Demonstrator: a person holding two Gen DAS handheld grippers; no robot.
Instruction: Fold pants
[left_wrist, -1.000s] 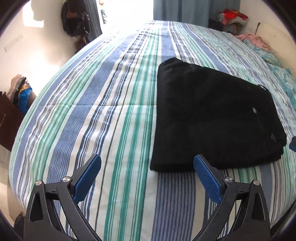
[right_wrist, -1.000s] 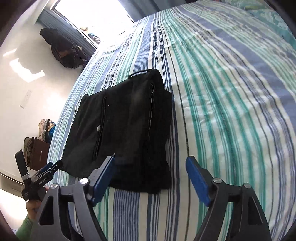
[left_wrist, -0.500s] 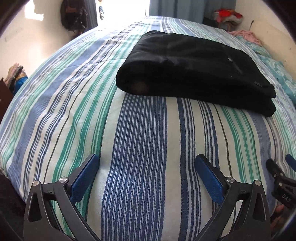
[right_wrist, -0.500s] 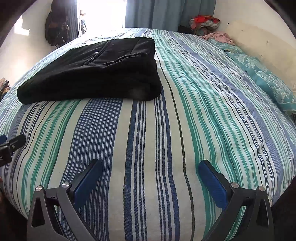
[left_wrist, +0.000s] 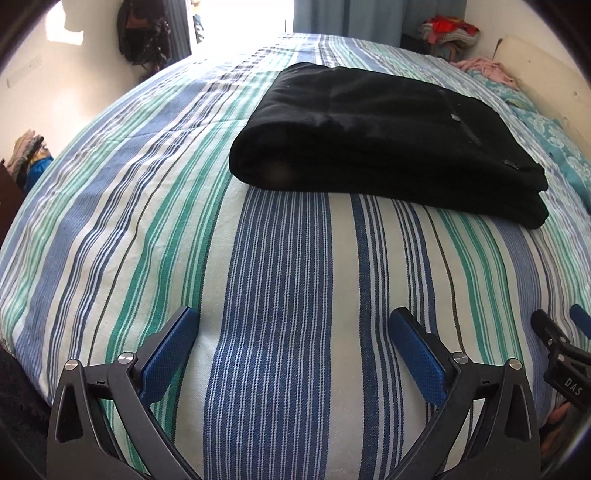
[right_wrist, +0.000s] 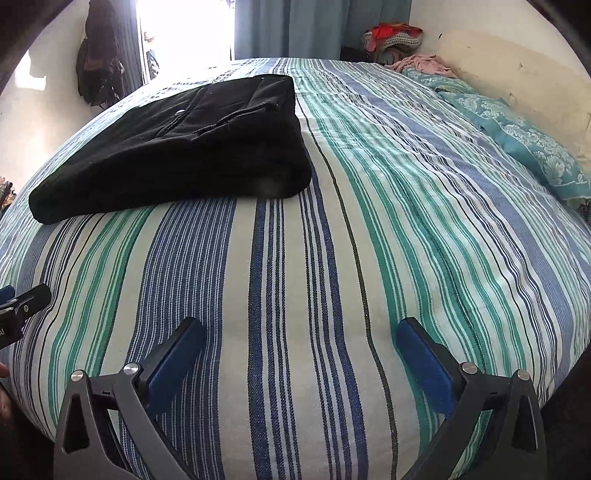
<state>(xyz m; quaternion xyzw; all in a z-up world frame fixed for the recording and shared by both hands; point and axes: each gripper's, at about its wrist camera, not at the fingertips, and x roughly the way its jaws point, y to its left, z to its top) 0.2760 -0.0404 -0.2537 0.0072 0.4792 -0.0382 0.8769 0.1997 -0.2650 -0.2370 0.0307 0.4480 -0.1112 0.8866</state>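
Note:
The black pants (left_wrist: 388, 140) lie folded into a thick rectangular stack on the striped bed cover (left_wrist: 280, 280); they also show in the right wrist view (right_wrist: 177, 147). My left gripper (left_wrist: 293, 332) is open and empty, low over the bed's near edge, well short of the pants. My right gripper (right_wrist: 299, 343) is open and empty, also near the front edge, with the pants ahead to its left. Each gripper's tip shows at the other view's side edge.
A teal patterned pillow (right_wrist: 532, 147) lies along the right side by the cream headboard (right_wrist: 509, 70). Pink and red clothes (right_wrist: 424, 61) are heaped at the far corner. Dark bags (left_wrist: 142, 33) hang on the left wall beside the bright window.
Both grippers have drawn back from the folded pants toward the bed's near edge and dropped lower. The pants lie where they were. Both grippers stay open.

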